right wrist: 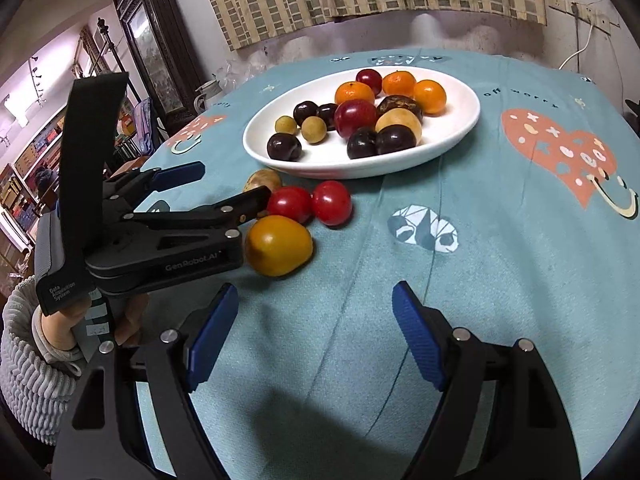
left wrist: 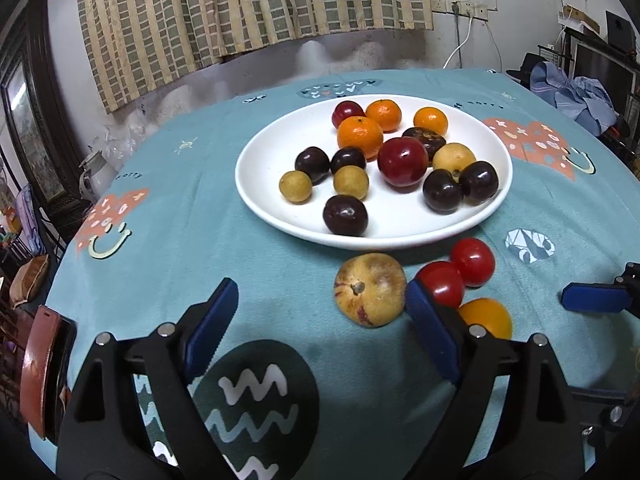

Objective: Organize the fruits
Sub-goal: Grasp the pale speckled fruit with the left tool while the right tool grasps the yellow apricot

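Here the left gripper [left wrist: 320,320] stands wide open with nothing between its blue pads, low over the tablecloth [left wrist: 168,216] near its front edge; its right finger [left wrist: 430,328] sits just beside the mottled yellowish fruit [left wrist: 370,289], which lies outside the jaws, on the cloth close to the near rim of the white plate [left wrist: 256,184]. The right gripper [right wrist: 314,336] is likewise open and empty, hovering above bare cloth nearer the front edge.

Past the mottled fruit, two red tomatoes [left wrist: 458,274] touch each other, and an orange-yellow fruit [left wrist: 490,316] lies just in front of them, partly hidden by the finger. These four are what remains off the plate, I judge; the plate already carries dark plums [left wrist: 345,215], tangerines [left wrist: 359,136], a red plum [left wrist: 402,162] and small yellow-green fruits [left wrist: 295,187].

The mottled fruit looks ripe, with a bruised patch, so probably soft and light: take it across its widest middle, pads on opposite flanks, closing gently. The tomatoes appear glossy and round, likely to slip or roll, and thin-skinned; a firm squeeze could split them
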The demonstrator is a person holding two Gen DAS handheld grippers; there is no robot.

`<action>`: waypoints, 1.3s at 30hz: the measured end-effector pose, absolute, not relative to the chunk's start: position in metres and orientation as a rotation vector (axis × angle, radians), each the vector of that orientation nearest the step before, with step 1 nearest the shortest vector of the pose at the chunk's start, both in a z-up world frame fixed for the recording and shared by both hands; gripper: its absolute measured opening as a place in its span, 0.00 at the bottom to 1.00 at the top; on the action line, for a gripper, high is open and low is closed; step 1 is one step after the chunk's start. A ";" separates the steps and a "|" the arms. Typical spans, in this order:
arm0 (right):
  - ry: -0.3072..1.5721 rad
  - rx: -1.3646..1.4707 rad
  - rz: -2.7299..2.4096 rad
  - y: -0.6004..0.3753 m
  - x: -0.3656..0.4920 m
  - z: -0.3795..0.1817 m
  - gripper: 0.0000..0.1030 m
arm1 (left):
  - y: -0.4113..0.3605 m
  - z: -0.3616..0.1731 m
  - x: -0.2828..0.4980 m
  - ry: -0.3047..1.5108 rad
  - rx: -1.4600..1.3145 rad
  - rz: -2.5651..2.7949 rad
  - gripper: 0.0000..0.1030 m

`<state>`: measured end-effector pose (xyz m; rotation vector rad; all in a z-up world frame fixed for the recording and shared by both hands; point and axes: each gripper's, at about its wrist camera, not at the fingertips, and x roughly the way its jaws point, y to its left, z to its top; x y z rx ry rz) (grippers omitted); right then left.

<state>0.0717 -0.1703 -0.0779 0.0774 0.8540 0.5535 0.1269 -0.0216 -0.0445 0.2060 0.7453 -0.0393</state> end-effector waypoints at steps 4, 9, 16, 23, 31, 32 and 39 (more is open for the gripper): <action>0.851 0.078 0.551 -0.171 0.071 -0.077 0.77 | -0.017 -0.043 0.123 0.730 0.220 -0.014 0.88; 0.839 0.087 0.545 -0.174 0.071 -0.074 0.77 | 0.017 -0.034 0.120 0.723 0.167 0.068 0.90; 0.837 0.100 0.545 -0.176 0.070 -0.074 0.77 | 0.054 -0.020 0.112 0.762 -0.105 -0.071 0.89; 0.829 0.108 0.544 -0.177 0.070 -0.073 0.77 | 0.016 -0.041 0.112 0.787 0.079 -0.064 0.89; 0.821 0.103 0.541 -0.175 0.069 -0.072 0.77 | 0.026 -0.050 0.125 0.806 0.063 -0.039 0.86; 0.818 0.099 0.540 -0.175 0.069 -0.072 0.77 | 0.020 -0.048 0.124 0.784 0.096 -0.038 0.86; 0.793 0.060 0.536 -0.170 0.067 -0.068 0.77 | 0.046 -0.062 0.147 0.883 -0.075 -0.089 0.68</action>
